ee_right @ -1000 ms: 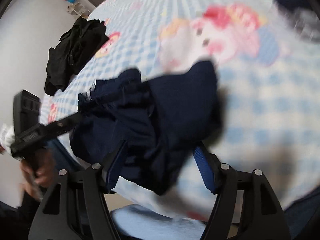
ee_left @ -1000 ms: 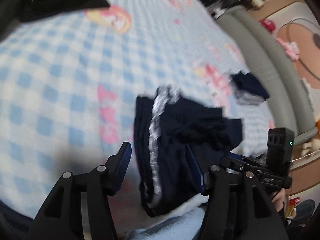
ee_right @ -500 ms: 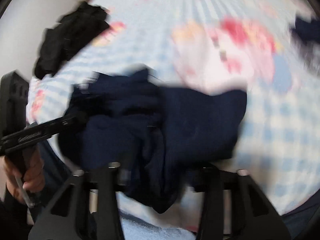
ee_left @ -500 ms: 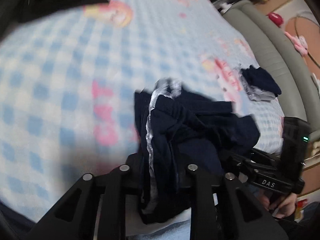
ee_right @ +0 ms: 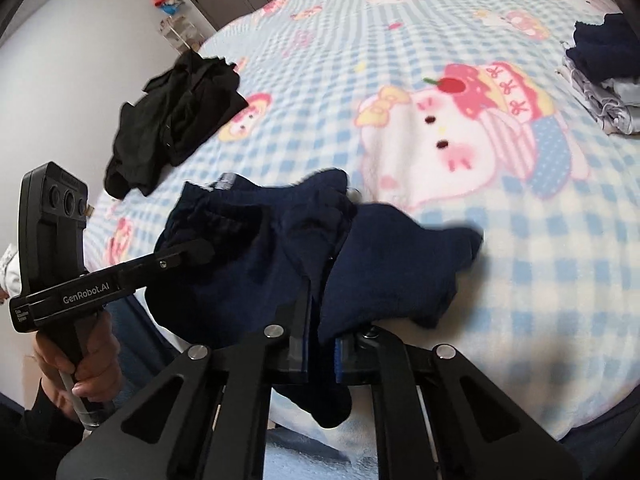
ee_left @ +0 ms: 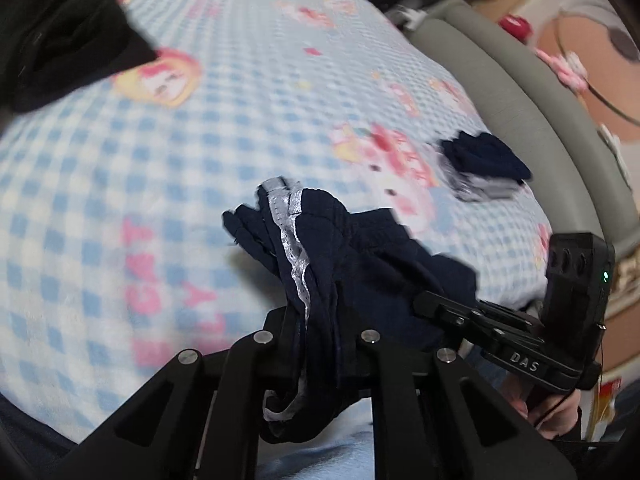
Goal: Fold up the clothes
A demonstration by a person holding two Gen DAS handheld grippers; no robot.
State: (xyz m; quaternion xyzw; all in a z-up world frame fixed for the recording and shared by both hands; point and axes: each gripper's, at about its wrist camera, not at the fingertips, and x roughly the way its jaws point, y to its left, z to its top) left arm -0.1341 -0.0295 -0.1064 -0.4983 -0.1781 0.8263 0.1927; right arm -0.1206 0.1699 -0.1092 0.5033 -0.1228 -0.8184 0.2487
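A crumpled navy garment (ee_left: 340, 264) with a silver-white trim stripe hangs bunched between both grippers, above the near edge of the bed. My left gripper (ee_left: 316, 332) is shut on one side of it, cloth spilling below the jaws. My right gripper (ee_right: 320, 344) is shut on the other side of the navy garment (ee_right: 380, 256). The right gripper also shows in the left wrist view (ee_left: 440, 304), and the left gripper in the right wrist view (ee_right: 196, 252), both clamped into the same bundle.
The bed has a blue-checked cartoon blanket (ee_right: 460, 128). A black clothes heap (ee_right: 176, 108) lies at far left, also in the left wrist view (ee_left: 60, 32). A folded navy and grey stack (ee_right: 604, 72) sits at far right. A grey padded rail (ee_left: 520, 92) borders the bed.
Both grippers went from open around the navy garment to shut on it. The garment has been gathered up and lifted off the blanket, toward the bed's near edge.
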